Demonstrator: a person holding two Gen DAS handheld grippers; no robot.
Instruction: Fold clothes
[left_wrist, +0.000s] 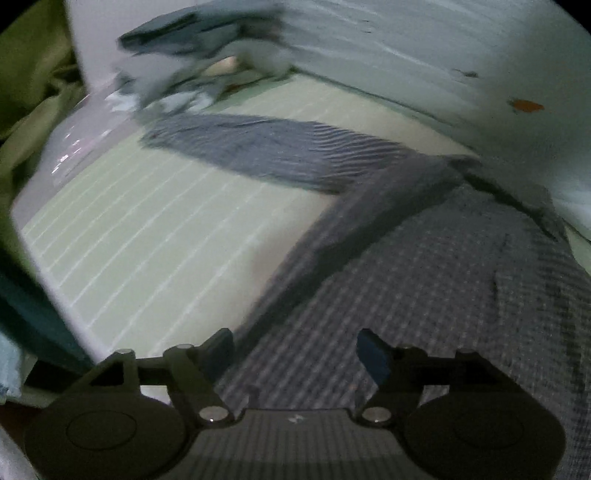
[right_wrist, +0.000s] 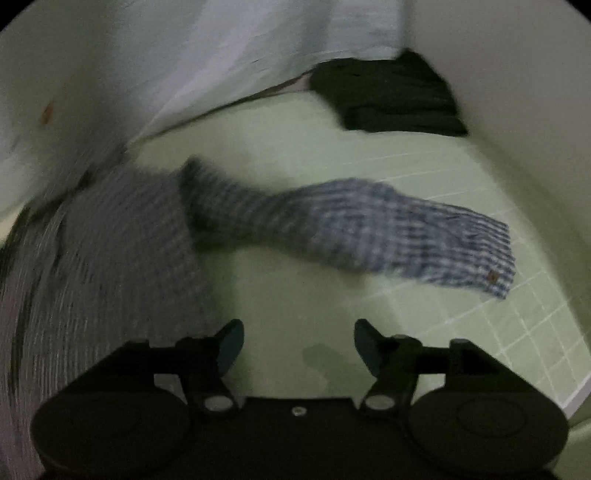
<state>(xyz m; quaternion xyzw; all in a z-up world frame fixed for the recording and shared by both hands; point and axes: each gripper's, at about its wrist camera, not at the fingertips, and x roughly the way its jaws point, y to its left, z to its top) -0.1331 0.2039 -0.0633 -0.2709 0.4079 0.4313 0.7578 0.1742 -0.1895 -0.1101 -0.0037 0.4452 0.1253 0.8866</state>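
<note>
1. A blue-and-white checked cotton shirt (left_wrist: 424, 280) lies spread on a pale green cutting mat with a white grid (left_wrist: 147, 236). Both views are smeared by motion blur, so fine detail is lost.
2. In the left wrist view the shirt's body fills the near right of the mat, and one long sleeve (left_wrist: 266, 151) stretches away to the far left, flat on the mat.
3. The left gripper (left_wrist: 295, 354) hangs just above the shirt's body near its left edge, its two dark fingers spread wide with nothing between them.
4. In the right wrist view the shirt's body sits at the near left and the other sleeve (right_wrist: 369, 229) runs out to the right, its buttoned cuff (right_wrist: 491, 266) at the end.
5. The right gripper (right_wrist: 299, 343) is over bare mat just right of the shirt's body, nearer than the sleeve, fingers wide apart and empty.
6. A dark folded garment (right_wrist: 391, 96) rests at the far right corner of the mat, well apart from the shirt.
7. A heap of blurred grey-blue clothes (left_wrist: 199, 48) lies at the far left, beyond the sleeve's end.
8. A white wall (left_wrist: 443, 55) runs along the far side of the mat.
</note>
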